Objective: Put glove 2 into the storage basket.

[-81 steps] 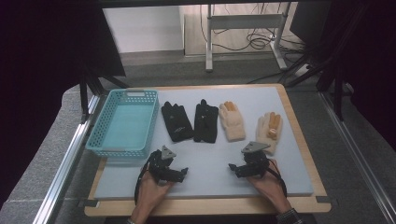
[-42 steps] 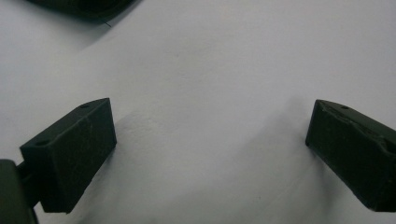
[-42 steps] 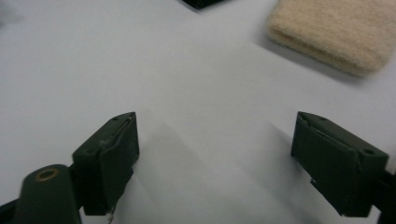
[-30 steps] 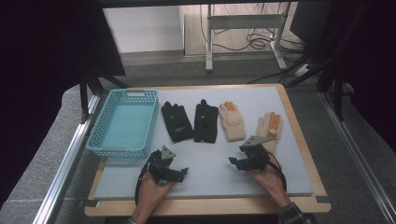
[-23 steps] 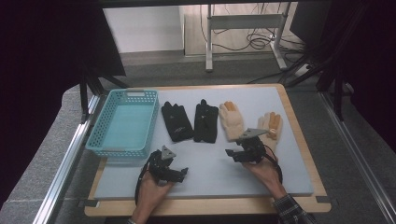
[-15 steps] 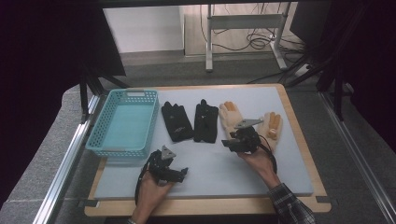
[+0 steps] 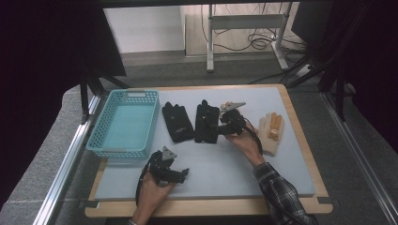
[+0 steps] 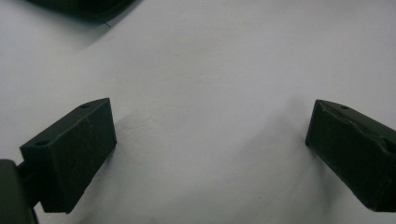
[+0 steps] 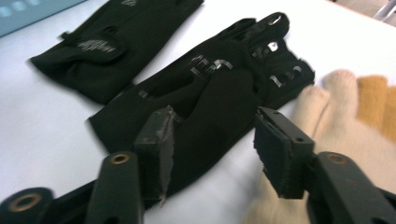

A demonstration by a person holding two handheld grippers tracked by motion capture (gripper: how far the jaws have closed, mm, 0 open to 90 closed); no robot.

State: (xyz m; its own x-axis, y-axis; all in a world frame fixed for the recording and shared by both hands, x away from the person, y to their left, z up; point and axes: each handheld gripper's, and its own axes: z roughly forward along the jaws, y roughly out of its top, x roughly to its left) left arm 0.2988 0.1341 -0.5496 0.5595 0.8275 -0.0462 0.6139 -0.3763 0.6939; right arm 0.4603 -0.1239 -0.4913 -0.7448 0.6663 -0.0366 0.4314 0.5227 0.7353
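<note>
Reach is the change — the right gripper (image 9: 212, 149) has swung from the near counter (image 7: 225, 168) over the black glove (image 9: 210, 93) beside the cream glove (image 9: 341, 116), jaws open and empty — likely the pick; left gripper (image 8: 210, 154) idles, jaws wide.

A lab or test room is suggested: a framed table (image 7: 300, 185) ringed by dark curtains (image 7: 42, 70), cables (image 7: 244, 40) trailing behind it.

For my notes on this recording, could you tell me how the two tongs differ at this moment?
The right tongs reach out over the black glove, their jaws open on either side of its cuff; the left tongs lie near the table's front edge, jaws open above bare surface, near no glove. Both are open and hold nothing.
</note>
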